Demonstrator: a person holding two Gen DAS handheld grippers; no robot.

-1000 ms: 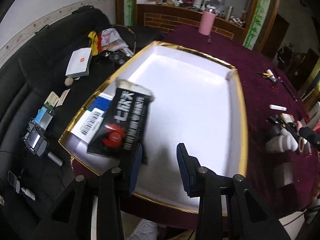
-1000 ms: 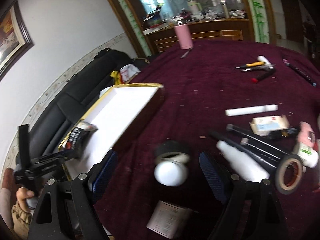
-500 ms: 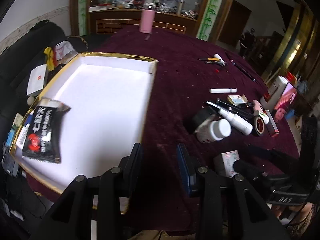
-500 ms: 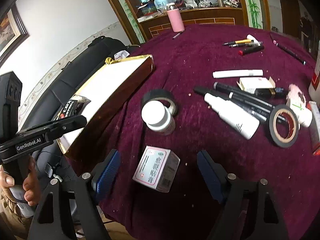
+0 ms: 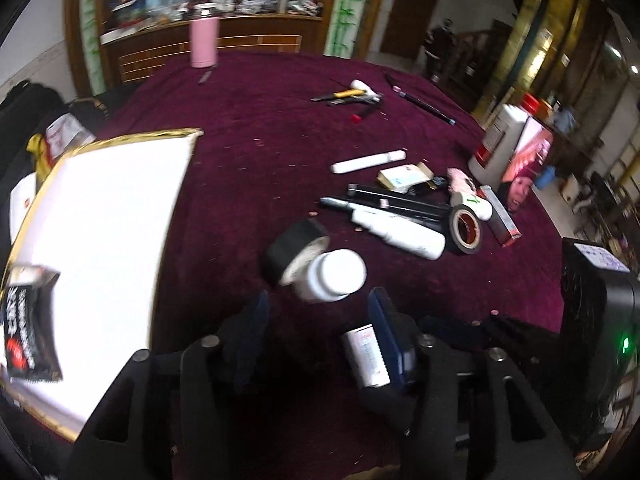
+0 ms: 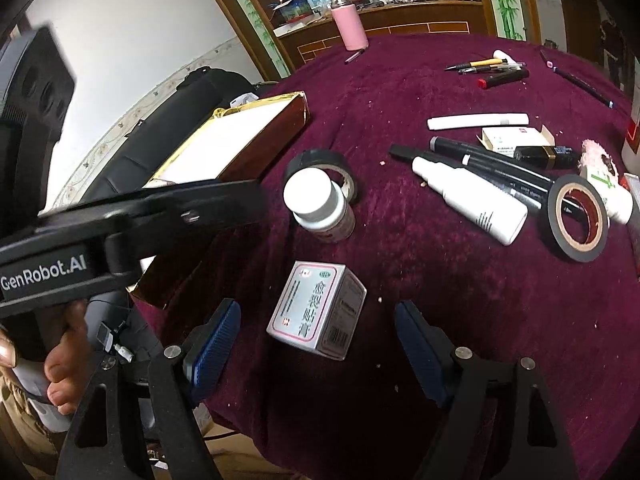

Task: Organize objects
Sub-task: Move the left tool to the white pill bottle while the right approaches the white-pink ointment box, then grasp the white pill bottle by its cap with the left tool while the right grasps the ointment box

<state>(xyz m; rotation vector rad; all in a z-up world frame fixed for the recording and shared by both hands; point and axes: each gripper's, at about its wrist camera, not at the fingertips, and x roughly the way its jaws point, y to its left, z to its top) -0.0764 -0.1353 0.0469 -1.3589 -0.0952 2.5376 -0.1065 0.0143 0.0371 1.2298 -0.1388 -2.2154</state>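
I've swung my left gripper (image 5: 316,314) off the gold-rimmed white tray (image 5: 104,216), where the black snack packet (image 5: 30,324) lies at the near left, and over the maroon table; released, it now faces the white-capped pill bottle (image 5: 330,274) against a black tape roll (image 5: 290,248). My right gripper (image 6: 316,330), also spread and empty, frames the small grey medicine box (image 6: 316,310), probably my next pick. Pens, tubes and tape clutter the far right.

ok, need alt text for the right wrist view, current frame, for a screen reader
The open right gripper hovers over a small white medicine box lying on a maroon tablecloth. Beyond it a white-capped bottle stands against a black tape roll, with markers, a white tube and a second tape roll to the right. The left gripper reaches in from the left, in front of a gold-edged tray.
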